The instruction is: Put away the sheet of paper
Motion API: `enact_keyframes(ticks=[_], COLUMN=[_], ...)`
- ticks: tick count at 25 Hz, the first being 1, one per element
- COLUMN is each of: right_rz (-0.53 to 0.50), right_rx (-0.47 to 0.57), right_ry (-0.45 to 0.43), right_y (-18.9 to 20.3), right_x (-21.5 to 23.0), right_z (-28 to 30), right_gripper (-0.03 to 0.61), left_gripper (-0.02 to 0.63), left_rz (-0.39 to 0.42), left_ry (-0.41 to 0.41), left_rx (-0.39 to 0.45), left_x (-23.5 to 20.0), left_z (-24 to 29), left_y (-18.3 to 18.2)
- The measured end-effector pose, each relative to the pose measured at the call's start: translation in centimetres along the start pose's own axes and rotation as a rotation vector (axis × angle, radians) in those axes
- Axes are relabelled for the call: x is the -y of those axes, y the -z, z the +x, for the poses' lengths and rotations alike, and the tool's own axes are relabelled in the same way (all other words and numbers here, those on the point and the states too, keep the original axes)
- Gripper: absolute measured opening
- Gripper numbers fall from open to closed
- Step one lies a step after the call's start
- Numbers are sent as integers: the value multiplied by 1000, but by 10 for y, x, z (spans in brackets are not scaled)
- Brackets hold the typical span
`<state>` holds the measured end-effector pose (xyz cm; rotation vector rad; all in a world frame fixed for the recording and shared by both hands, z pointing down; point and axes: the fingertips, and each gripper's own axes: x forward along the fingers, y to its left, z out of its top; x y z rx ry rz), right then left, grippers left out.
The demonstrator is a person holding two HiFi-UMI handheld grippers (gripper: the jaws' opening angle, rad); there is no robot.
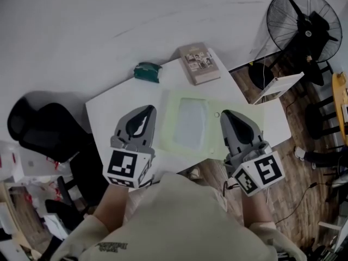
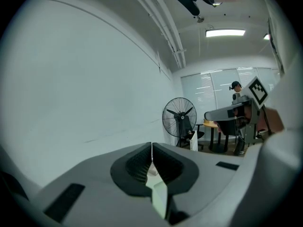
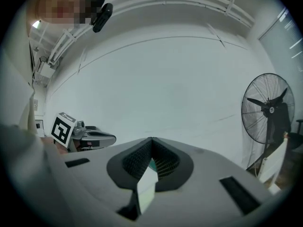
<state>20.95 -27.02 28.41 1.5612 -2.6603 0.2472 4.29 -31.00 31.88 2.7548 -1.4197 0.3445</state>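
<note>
The sheet of paper [image 1: 187, 121] is pale green with a lighter middle panel. It hangs roughly level over the white table [image 1: 109, 113], held between both grippers. My left gripper [image 1: 147, 112] is shut on the sheet's left edge, and a strip of it [image 2: 158, 195] shows inside the closed jaws [image 2: 152, 157]. The right gripper [image 1: 227, 116] is shut on the sheet's right part, where a pale corner [image 3: 146, 188] sits in the jaw hollow [image 3: 151, 148]. Each gripper shows in the other's view, the right one [image 2: 236, 112] and the left one [image 3: 90, 137].
A book [image 1: 199, 63] lies at the table's far edge and a dark green object [image 1: 147, 72] sits to its left. A black standing fan [image 1: 304, 23] is at the far right, a white panel [image 1: 277, 86] leans by the table, and a black chair [image 1: 41, 126] stands left.
</note>
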Motion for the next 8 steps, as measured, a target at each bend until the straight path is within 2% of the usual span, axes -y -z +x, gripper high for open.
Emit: enact_keyframes(ticks=[8], right_rz=[5], right_rx=[9], right_ry=[5], right_y=[-2], right_x=[1], right_z=[-3], right_gripper=[21], left_gripper=[21], left_rz=[22], left_ry=[0], left_rx=[-6], left_x=[3], left_z=[-2], left_y=[-4])
